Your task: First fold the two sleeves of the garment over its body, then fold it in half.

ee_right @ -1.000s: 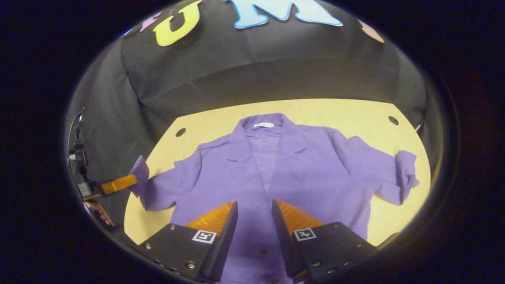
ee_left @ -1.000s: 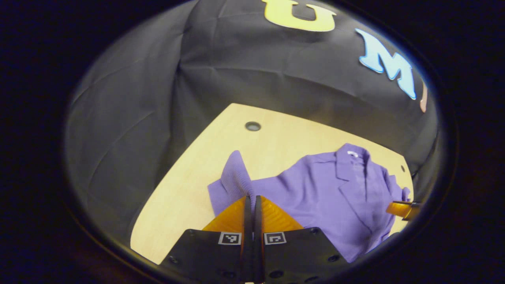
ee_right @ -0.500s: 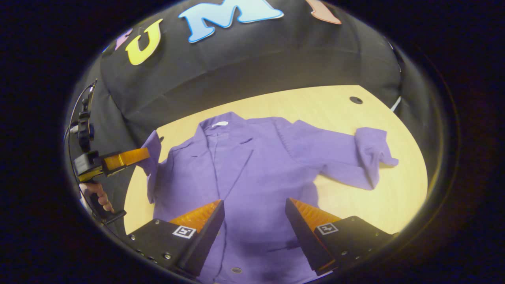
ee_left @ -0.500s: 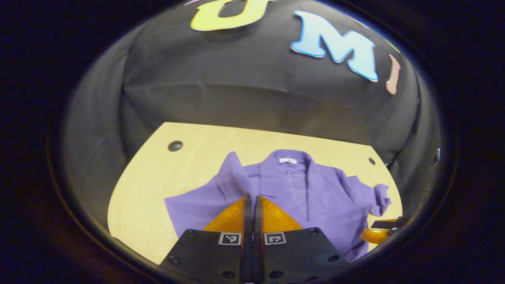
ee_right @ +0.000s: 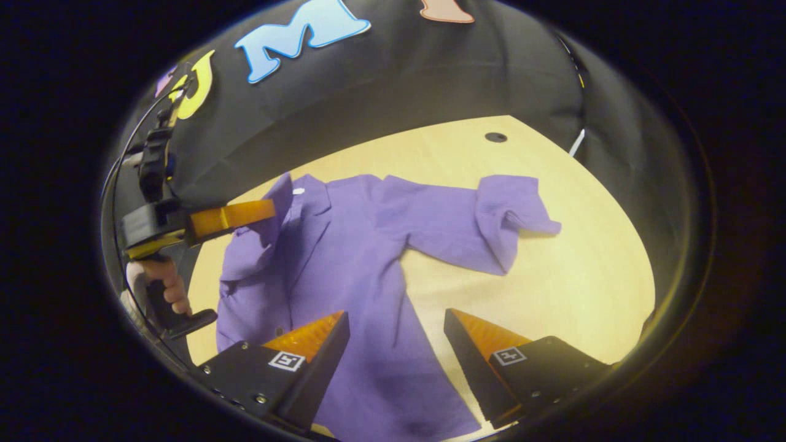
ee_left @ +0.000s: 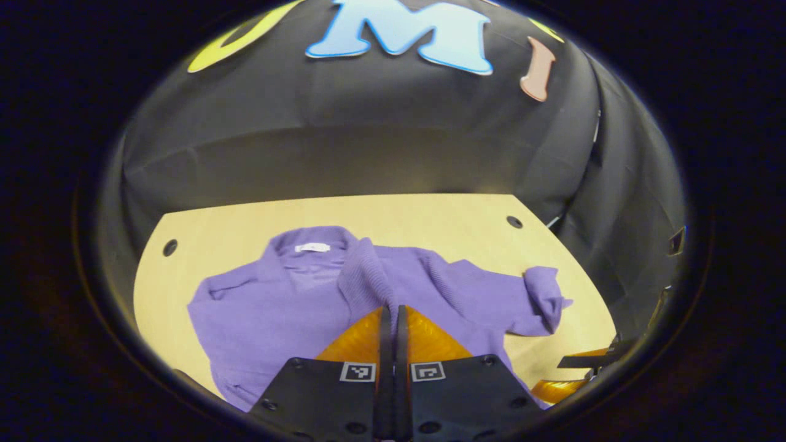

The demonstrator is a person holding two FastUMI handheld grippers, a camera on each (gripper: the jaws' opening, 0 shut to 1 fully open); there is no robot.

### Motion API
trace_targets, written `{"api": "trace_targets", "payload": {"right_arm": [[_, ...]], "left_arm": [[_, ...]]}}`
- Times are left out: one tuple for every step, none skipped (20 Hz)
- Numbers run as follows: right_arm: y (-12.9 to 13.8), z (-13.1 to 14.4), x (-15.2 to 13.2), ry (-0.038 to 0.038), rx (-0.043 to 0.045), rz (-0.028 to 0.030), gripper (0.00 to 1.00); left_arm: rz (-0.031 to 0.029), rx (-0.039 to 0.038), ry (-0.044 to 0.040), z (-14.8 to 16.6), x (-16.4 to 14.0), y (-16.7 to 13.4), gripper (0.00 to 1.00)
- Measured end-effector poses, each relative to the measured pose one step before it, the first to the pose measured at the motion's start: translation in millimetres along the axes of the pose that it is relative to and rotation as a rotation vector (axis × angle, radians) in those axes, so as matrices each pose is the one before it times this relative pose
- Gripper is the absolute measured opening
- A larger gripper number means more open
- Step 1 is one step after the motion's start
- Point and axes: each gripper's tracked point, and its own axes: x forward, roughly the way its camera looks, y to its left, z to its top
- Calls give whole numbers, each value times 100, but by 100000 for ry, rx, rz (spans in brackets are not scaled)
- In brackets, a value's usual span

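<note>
A purple collared garment (ee_left: 258, 307) (ee_right: 344, 258) lies face up on the wooden table (ee_left: 430, 221). My left gripper (ee_left: 393, 310) is shut on the cuff of the left sleeve (ee_left: 365, 276), holding it raised over the garment's chest. In the right gripper view that same left gripper (ee_right: 270, 207) is held by a hand (ee_right: 163, 288) and pinches the cuff near the collar. The right sleeve (ee_right: 491, 215) (ee_left: 540, 294) lies spread on the table, its cuff rumpled. My right gripper (ee_right: 396, 313) hovers open above the garment's lower right edge, nothing between its fingers; it also shows low in the left gripper view as the right gripper (ee_left: 568, 374).
The table (ee_right: 552, 276) has small round holes at its far corners (ee_left: 514, 221) (ee_left: 170, 247) (ee_right: 495, 137). Black cloth walls close in behind and beside it. Bare wood lies to the right of the garment.
My left gripper has carried the left sleeve from the table's left side across over the garment's body. The right gripper has opened wider and swung toward the right sleeve side.
</note>
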Motion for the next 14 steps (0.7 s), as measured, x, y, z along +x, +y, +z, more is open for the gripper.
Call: {"api": "trace_targets", "payload": {"right_arm": [[-473, -478, -283, 872, 11, -38, 95], [-408, -500, -100, 764, -124, -38, 95], [-373, -377, -197, 723, -85, -59, 95], [-361, -394, -200, 594, -32, -52, 95], [-318, -280, -214, 513, 16, 70, 94], [-152, -251, -112, 295, 118, 121, 94], [-206, -182, -122, 337, 170, 140, 95], [-127, -142, -50, 184, 119, 210, 94], [-28, -109, -2, 297, -35, 203, 95], [-73, -162, 32, 266, -139, 196, 94], [35, -163, 24, 353, -275, 319, 94], [36, -169, 16, 386, -407, 295, 94], [73, -140, -38, 539, -423, 435, 94], [204, -155, 48, 624, -531, 522, 94]], "left_arm": [[-1199, 1272, 1398, -415, 752, -1234, 7], [-802, 1004, 1175, -361, 725, -959, 7], [-337, 669, 1096, -297, 564, -769, 7], [742, 648, 1211, -338, 743, -468, 7], [2315, 669, 1578, -429, 461, 92, 7], [1487, 247, 2079, -587, 400, 123, 6], [525, -817, 1319, -565, 100, -65, 7], [-135, -1124, 437, 171, 170, -102, 7], [-230, -1337, -474, -88, -6, 58, 7], [-1312, -1456, -770, 357, -79, -159, 9], [-1050, -831, -154, 34, -320, -120, 10], [-1150, -149, 357, -125, -248, -63, 28], [83, 728, 34, 104, -391, 134, 46], [2308, 1294, -406, 30, -233, 661, 64]]}}
